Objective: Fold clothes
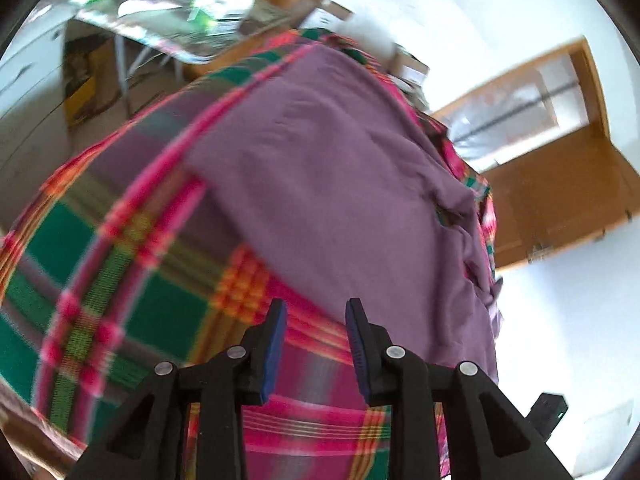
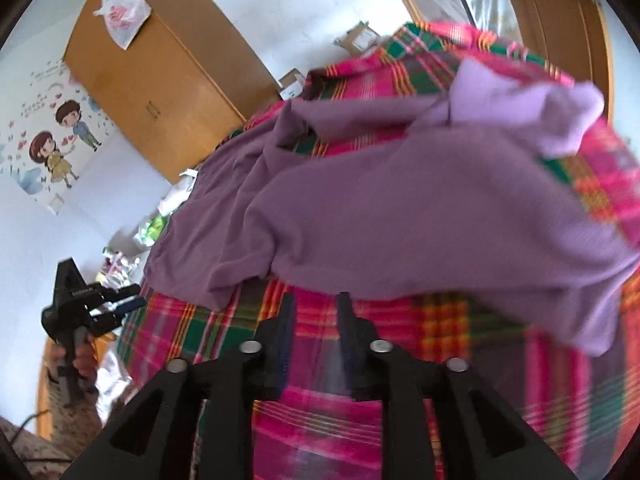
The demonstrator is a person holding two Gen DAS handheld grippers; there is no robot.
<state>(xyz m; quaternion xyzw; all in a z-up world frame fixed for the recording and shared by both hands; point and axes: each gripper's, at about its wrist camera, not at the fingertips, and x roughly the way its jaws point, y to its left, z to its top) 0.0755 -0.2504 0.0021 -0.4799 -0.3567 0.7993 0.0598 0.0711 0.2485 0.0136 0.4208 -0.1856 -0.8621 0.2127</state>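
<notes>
Across the left wrist view spreads a plaid blanket (image 1: pixel 132 280) in pink, green and orange, with a purple garment (image 1: pixel 332 184) lying flat on it, its right edge rumpled into small folds. The left gripper (image 1: pixel 316 344) hovers over the blanket's near part, its blue-padded fingers (image 1: pixel 276 344) spread apart with nothing between them; they do not touch the garment, whose near hem lies just beyond the tips. Far off, a table (image 1: pixel 168 36) carries a blurred jumble of green and white packets, and a wooden door (image 1: pixel 560 184) stands at right.

From the right wrist view, the same purple garment (image 2: pixel 400 216) lies creased on the plaid blanket (image 2: pixel 360 400), one paler part bunched at the far right. The right gripper (image 2: pixel 316 336) has its fingers parted and empty, just short of the garment's near edge. At left, a hand (image 2: pixel 78 360) holds the left gripper (image 2: pixel 128 300) off the blanket's side, its fingers apart. A wooden wardrobe (image 2: pixel 160 80) has a plastic bag (image 2: pixel 122 16) on top, its contents unclear; small cardboard boxes (image 2: pixel 292 82) sit beyond the blanket, too blurred to see inside.
</notes>
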